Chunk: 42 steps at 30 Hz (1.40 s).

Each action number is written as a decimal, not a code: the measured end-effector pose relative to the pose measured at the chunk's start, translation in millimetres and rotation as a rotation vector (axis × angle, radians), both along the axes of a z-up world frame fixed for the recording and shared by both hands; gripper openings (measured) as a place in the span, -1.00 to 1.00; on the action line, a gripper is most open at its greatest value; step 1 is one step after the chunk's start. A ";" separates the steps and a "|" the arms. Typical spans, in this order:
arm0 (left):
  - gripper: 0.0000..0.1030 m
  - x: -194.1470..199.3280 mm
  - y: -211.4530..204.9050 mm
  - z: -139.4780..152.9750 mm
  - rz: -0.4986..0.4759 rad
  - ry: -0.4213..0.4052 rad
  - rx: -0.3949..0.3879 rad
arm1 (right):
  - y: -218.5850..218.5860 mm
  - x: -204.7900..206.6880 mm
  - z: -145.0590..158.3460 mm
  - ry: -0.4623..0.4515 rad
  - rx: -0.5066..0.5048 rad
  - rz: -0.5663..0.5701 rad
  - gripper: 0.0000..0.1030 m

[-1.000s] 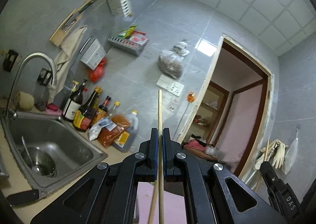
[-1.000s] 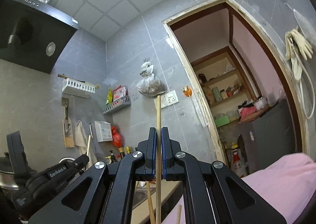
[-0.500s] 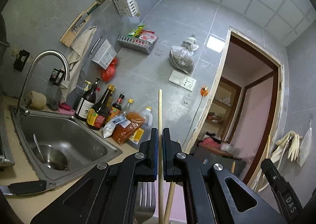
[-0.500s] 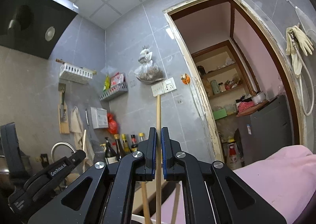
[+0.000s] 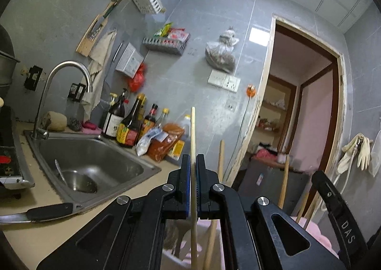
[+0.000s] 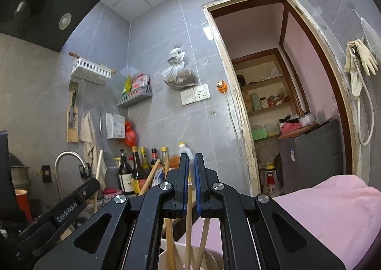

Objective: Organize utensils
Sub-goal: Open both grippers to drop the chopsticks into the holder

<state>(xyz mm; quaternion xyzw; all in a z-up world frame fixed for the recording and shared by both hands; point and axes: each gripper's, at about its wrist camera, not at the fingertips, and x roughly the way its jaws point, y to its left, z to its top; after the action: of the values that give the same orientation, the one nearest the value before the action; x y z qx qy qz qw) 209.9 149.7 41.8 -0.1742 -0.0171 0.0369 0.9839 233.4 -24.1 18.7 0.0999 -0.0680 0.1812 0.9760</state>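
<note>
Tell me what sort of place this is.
A lived-in home kitchen, most likely: a steel sink with a curved faucet, sauce bottles lined along the tiled wall, and a black range hood overhead.

Our left tongs [image 5: 193, 170] are black plastic with two flat fingers [image 5: 184, 174] that have thin blue pads on the inside. Round silver screws sit on the arms, and each arm has a hole shaped like a triangle. Our right tongs [image 6: 189, 170] look just the same. From the left camera, the side of the right tongs shows white letters, "DAS". From the right camera, the left tongs read "GenRobot.AI".
</note>
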 end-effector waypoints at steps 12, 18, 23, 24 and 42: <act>-0.95 -10.0 -7.3 -9.4 -0.106 0.102 0.004 | -13.7 -15.3 10.1 0.026 -0.011 0.035 -0.55; -0.84 -16.6 -12.0 -6.6 -0.120 0.111 -0.006 | -38.0 -23.0 13.5 0.072 0.004 0.020 -0.27; -0.46 -37.2 -31.4 1.9 -0.158 0.079 0.051 | -64.0 -38.1 22.3 0.096 -0.045 -0.019 0.01; -0.33 -40.9 -36.4 2.6 -0.179 0.081 0.055 | -70.7 -41.8 24.2 0.103 -0.060 -0.024 0.10; 0.67 -57.1 -145.3 -5.8 -0.469 0.328 0.278 | -165.2 -97.1 18.5 0.243 -0.232 -0.075 1.00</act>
<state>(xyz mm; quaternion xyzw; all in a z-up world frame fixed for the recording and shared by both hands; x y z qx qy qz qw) 152.7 4.4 36.0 -0.0291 0.1774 -0.1662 0.9696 136.3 -189.4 37.2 0.0049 0.0680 0.1380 0.9881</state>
